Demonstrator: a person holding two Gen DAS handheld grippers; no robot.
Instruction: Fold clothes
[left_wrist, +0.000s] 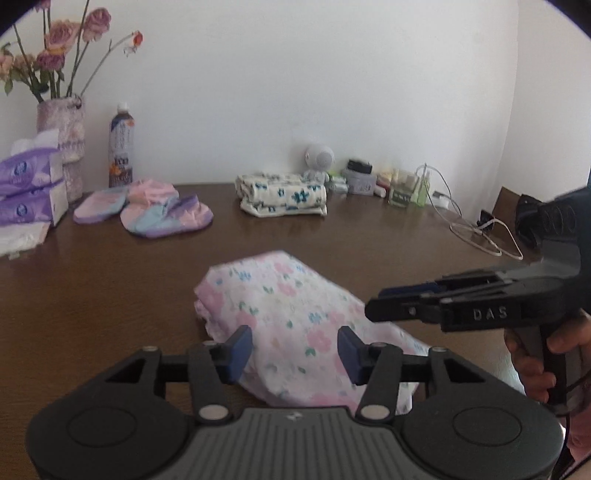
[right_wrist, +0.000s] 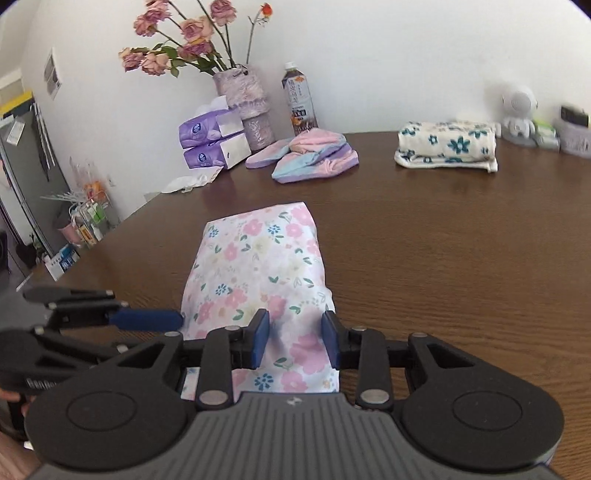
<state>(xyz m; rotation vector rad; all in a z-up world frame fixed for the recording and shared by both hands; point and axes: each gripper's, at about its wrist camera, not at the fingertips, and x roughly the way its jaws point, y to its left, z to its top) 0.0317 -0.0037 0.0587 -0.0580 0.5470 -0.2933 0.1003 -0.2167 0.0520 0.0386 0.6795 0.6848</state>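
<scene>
The floral garment (right_wrist: 258, 273) lies folded into a narrow strip on the wooden table (right_wrist: 461, 258), nearer than the blue-flowered folded cloth (right_wrist: 445, 146). Both the left gripper (left_wrist: 295, 349) and right gripper (right_wrist: 295, 338) stand parted over its near end, clasping nothing. It looks light, soft and floppy, so pinching both near corners should suit best.

Folded pink floral cotton garment (right_wrist: 258, 266) lies mid-front on the dark brown wooden table (right_wrist: 461, 251); behind it, pastel slippers (right_wrist: 314, 157) left, rolled blue-flowered cream cloth (right_wrist: 447, 146) right.
</scene>
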